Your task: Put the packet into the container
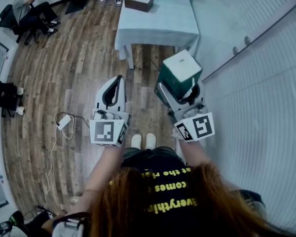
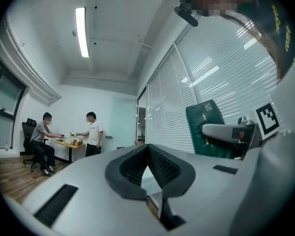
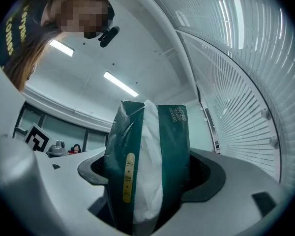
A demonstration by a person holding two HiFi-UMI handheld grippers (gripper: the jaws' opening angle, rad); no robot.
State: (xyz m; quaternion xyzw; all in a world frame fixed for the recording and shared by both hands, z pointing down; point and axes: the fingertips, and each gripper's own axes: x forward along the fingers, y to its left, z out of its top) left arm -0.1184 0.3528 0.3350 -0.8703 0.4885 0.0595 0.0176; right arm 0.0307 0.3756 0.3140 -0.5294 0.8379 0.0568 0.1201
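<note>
Carrying packet [image 3: 172, 141] pinched in right gripper [image 3: 150, 178], left gripper [image 2: 148, 163] pressed together, empty; next, likely reaching container [image 1: 139, 1] far ahead, lowering in

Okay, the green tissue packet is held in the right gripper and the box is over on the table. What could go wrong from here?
1. The tissue packet is soft, and the right gripper pinches only its lower part. It may sag or slip while carried.
2. The container sits close to one edge of the table. The left gripper is shut and empty, so a clumsy drop could shove the container.
</note>
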